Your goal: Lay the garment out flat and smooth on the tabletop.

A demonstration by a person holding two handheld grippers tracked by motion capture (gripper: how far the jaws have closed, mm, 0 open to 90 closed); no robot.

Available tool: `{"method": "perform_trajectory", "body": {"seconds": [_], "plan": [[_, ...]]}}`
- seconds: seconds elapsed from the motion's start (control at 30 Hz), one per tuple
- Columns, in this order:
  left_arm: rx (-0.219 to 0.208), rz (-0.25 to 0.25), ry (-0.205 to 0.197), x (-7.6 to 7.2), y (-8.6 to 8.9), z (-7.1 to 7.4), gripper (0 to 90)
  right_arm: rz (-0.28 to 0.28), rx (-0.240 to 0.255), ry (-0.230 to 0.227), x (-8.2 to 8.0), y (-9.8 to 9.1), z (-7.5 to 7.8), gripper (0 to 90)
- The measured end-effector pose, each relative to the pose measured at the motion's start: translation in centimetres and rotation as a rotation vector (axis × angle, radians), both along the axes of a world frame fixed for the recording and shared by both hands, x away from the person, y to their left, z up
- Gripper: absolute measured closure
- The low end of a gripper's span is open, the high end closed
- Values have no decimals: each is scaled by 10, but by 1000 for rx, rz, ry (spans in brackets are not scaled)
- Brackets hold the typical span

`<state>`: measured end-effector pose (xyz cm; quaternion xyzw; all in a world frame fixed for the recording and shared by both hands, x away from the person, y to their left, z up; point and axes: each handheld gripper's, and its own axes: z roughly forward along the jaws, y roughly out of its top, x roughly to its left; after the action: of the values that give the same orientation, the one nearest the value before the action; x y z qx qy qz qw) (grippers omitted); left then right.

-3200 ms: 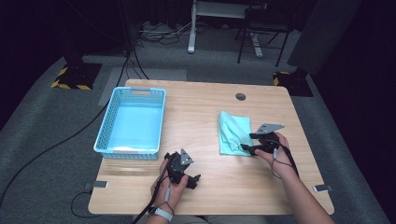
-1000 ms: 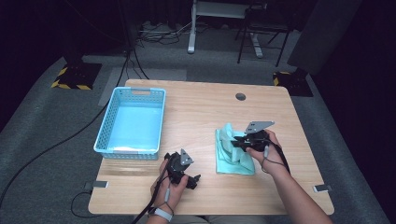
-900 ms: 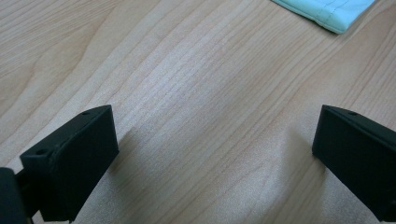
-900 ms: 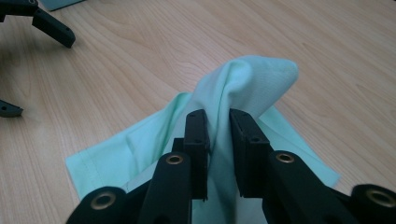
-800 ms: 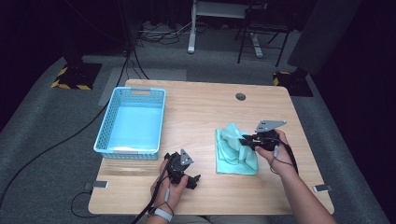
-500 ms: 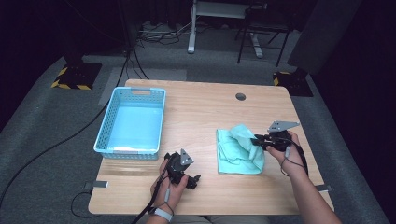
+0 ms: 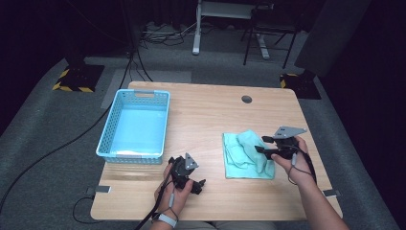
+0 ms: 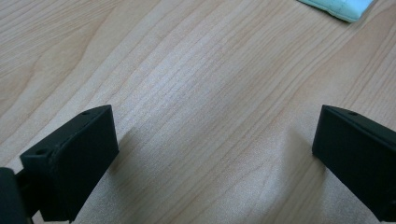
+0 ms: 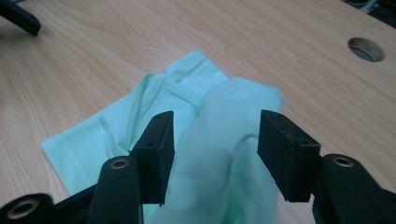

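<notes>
Counter (image 7: 206, 115): pale wood, cable hole near the far edge. Smooth surface; the cloth can slide on it when tugged, which would spoil a fold.

Basket (image 7: 135, 124): light blue, perforated, at the left of the counter, well apart from the cloth. No hazard at present.

Cloth (image 7: 248, 154): mint green, on the right half of the counter, partly folded, with a flap of it raised and draped between the right jaws. Risk: the flap falls back crooked or bunches, leaving an uneven fold.

Right tongs (image 9: 212, 140): at the cloth's right edge, jaws apart, having just been opening, with the flap between them. The pads appear not to press on it, though blur makes this uncertain. Risk: fabric snags on a pad as the hand withdraws and drags the fold open.

Left tongs (image 8: 212, 154): jaws wide apart over bare counter, nothing between, a cloth corner at the far edge of its view. Risk: the cloth is unanchored.
</notes>
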<state>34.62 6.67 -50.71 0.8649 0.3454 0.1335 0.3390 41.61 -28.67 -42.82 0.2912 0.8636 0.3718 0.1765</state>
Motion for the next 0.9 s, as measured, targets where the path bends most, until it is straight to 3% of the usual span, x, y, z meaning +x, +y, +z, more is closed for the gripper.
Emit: {"method": "perform_trajectory", "body": {"seconds": [0.23, 0.3, 0.47, 0.63, 0.7, 0.9], "plan": [[0, 0, 0, 0, 0, 0, 2, 34, -52, 67, 14, 20, -25, 444], [-1, 0, 1, 0, 0, 0, 2, 27, -100, 103, 21, 23, -37, 457], [0, 0, 0, 0, 0, 0, 2, 35, -160, 125, 24, 24, -44, 802], [-1, 0, 0, 0, 0, 0, 2, 13, -109, 104, 21, 13, -28, 831], [-1, 0, 0, 0, 0, 0, 2, -6, -60, 88, 18, 2, -16, 829], [-2, 1, 0, 0, 0, 0, 2, -54, -5, 53, 13, -23, 4, 817]]}}
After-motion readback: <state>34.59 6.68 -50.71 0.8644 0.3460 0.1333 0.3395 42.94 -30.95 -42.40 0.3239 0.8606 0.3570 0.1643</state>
